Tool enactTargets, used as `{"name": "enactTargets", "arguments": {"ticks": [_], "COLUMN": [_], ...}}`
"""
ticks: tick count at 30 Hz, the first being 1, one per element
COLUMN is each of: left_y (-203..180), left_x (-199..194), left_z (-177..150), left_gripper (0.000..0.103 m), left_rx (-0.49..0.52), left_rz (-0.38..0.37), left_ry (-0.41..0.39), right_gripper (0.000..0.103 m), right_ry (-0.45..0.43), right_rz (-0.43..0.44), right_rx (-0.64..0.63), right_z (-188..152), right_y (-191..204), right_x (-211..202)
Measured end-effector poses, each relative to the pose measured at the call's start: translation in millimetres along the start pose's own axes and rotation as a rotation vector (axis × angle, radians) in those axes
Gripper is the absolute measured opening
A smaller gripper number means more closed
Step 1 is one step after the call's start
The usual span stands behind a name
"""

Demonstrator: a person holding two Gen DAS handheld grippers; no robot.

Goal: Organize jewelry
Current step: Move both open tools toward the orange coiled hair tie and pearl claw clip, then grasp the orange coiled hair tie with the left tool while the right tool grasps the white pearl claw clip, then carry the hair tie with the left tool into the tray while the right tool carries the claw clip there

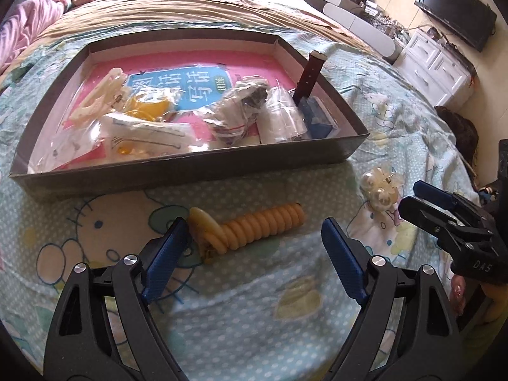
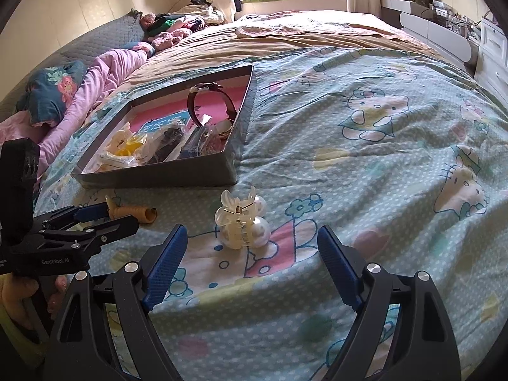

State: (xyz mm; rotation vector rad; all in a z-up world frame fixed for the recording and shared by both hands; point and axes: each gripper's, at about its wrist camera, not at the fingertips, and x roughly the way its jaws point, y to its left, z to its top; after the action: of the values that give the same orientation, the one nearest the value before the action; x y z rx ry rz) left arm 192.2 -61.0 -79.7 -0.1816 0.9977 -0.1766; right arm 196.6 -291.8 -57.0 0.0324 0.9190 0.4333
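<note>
A shallow dark box (image 1: 197, 166) on the bed holds bagged jewelry, a cream hair clip (image 1: 95, 95), yellow items and a brown watch strap (image 1: 309, 74). An orange coiled hair tie (image 1: 254, 227) lies on the sheet just ahead of my open, empty left gripper (image 1: 254, 238). A cream pearl claw clip (image 2: 243, 220) lies just ahead of my open, empty right gripper (image 2: 250, 244); it also shows in the left wrist view (image 1: 381, 192). The box (image 2: 158, 174) sits to the left in the right wrist view.
The bed has a Hello Kitty sheet (image 2: 381, 158), a pink quilt (image 2: 104, 76) and clothes at the far side. White drawers (image 1: 435, 66) and a TV (image 1: 457, 12) stand on the right.
</note>
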Motion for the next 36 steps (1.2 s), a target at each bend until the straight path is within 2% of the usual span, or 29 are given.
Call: {"name": "enactTargets", "arguments": {"ticks": [3,6,11,13,14,20,30,36], "left_y": [-5.4,-7.2,-7.2,-6.6,-6.1,-0.8,40.9,64.0], "left_x": [5.6,7.3,4.8,1.0,-2.1,-31.9,-70.2,-85.8], "left_z": [2.0,2.2,1.5,2.1,2.0,5.4,13.3,20.2], "left_gripper": [0.078,0.063,0.062,0.062,0.062,0.062,0.062,0.062], "left_rx": [0.024,0.041,0.046,0.036,0.032,0.031,-0.07,-0.114], "left_rz": [0.035,0.054,0.042,0.029,0.023,0.023,0.066,0.095], "left_ry": [0.003,-0.001,-0.006,-0.014,-0.02,-0.086,-0.161,-0.19], "right_gripper": [0.082,0.075,0.063,0.041,0.037,0.037,0.036,0.036], "right_ry": [0.005,0.021,0.05,0.049,0.053,0.031,-0.052,-0.082], "right_rz": [-0.001,0.006,0.006,0.003,0.011,0.029,0.101,0.135], "right_rx": [-0.003,-0.006,-0.011,-0.032,-0.036,-0.037,-0.08,-0.128], "right_z": [2.1,3.6,2.1,1.9,2.2,5.9,29.6,51.6], "right_y": [-1.2,-1.8,-0.8,1.7,1.8,6.9,40.1,66.5], "right_x": [2.9,8.8,23.8,26.9,28.1,16.6,-14.5,-19.5]}}
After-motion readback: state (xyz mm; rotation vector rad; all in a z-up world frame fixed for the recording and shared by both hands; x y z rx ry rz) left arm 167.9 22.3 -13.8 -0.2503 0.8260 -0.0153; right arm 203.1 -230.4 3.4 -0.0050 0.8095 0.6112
